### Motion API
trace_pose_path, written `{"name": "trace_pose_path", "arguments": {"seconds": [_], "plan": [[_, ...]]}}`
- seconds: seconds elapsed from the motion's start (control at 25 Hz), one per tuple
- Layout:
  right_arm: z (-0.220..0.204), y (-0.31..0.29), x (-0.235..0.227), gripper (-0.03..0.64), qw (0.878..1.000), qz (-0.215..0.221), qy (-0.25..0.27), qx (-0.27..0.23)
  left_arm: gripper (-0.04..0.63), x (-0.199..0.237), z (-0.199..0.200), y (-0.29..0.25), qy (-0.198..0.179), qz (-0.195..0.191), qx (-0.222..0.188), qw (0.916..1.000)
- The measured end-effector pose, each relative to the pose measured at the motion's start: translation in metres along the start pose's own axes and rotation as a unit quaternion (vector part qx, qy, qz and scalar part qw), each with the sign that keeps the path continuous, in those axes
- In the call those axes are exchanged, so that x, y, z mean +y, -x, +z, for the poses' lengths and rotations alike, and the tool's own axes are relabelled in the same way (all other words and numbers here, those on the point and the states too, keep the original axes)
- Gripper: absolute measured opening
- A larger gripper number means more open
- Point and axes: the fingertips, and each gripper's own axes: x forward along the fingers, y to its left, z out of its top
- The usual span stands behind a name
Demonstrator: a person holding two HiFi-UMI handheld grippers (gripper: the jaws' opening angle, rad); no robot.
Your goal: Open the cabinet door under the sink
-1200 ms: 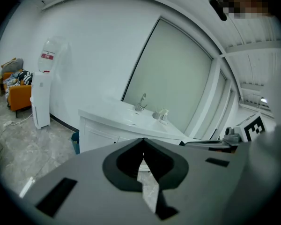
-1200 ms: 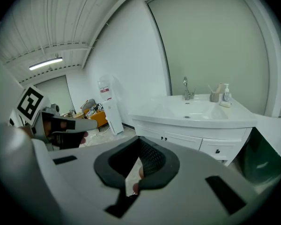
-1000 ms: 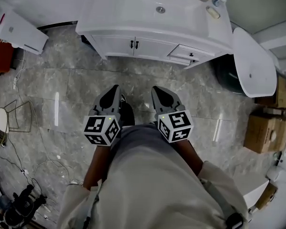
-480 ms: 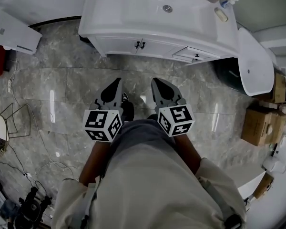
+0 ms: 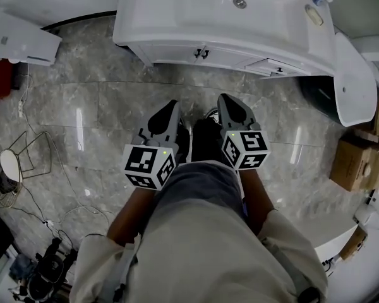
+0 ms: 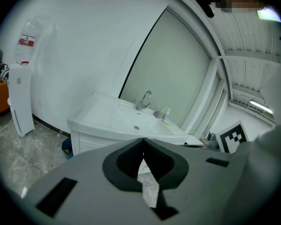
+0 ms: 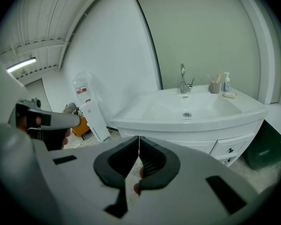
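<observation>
- Left gripper: jaws pressed together, holding nothing.
- Right gripper: jaws together, empty.
- Cabinet door under the sink is closed, well ahead of both grippers, with 2 dark handles.

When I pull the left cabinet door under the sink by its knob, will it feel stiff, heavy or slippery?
The left cabinet door looks like a rigid flat panel, so it should probably swing as one piece rather than flex. Its dark knob is small and rounded, so a grip may slip. The vanity looks bulky and is unlikely to shift.
</observation>
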Motion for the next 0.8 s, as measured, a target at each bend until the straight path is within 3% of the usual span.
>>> {"name": "trace_pose_path", "arguments": {"seconds": [0.4, 0.8], "plan": [[-0.010, -0.053, -0.043, 0.014, 1.000, -0.013, -0.006, 0.024, 0.000, 0.005, -0.009, -0.032, 0.006, 0.018, 0.009, 0.9998], [-0.051, -0.112, -0.082, 0.046, 0.997, -0.020, -0.008, 0.078, 0.000, 0.019, -0.035, -0.057, 0.014, 0.037, 0.040, 0.9984]]}}
